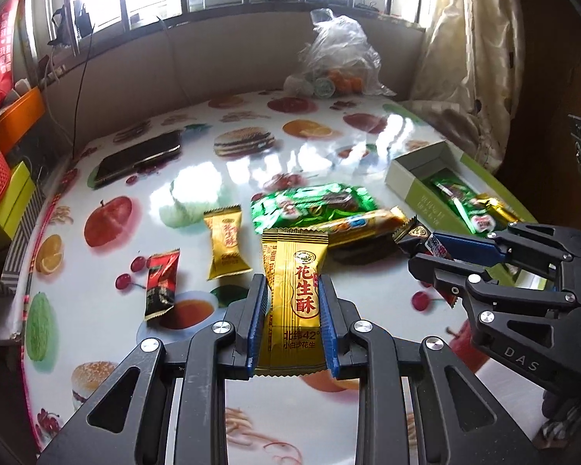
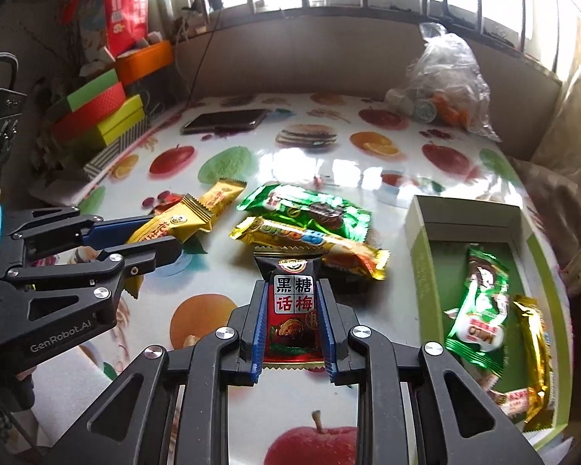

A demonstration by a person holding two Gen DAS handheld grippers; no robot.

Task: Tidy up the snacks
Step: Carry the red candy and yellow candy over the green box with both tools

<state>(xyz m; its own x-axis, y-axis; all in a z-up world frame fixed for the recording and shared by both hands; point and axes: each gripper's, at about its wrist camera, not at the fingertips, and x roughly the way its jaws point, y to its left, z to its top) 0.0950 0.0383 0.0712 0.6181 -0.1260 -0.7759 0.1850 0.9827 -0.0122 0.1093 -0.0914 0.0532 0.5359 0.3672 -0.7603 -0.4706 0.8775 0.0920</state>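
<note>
My left gripper (image 1: pixel 292 285) is shut on a gold peanut-crisp packet (image 1: pixel 294 310), held above the fruit-print table (image 1: pixel 329 143). The right wrist view shows the same grip from the side, left gripper (image 2: pixel 172 238) on the gold packet (image 2: pixel 174 223). My right gripper (image 2: pixel 292 288) is shut on a black and red plum-candy packet (image 2: pixel 292 271); in the left wrist view the right gripper (image 1: pixel 426 248) hangs beside the green-lined box (image 1: pixel 410 190). That box (image 2: pixel 422 271) holds a green packet (image 2: pixel 480 310) and a gold bar (image 2: pixel 534 348).
On the table lie a green packet (image 1: pixel 310 203), a long gold bar (image 1: pixel 360 224), a small gold packet (image 1: pixel 226 242) and a black-red packet (image 1: pixel 160 283). A phone (image 1: pixel 139 159) and a plastic bag (image 1: pixel 337 58) sit farther back. Coloured boxes (image 2: pixel 97 116) are stacked at the left.
</note>
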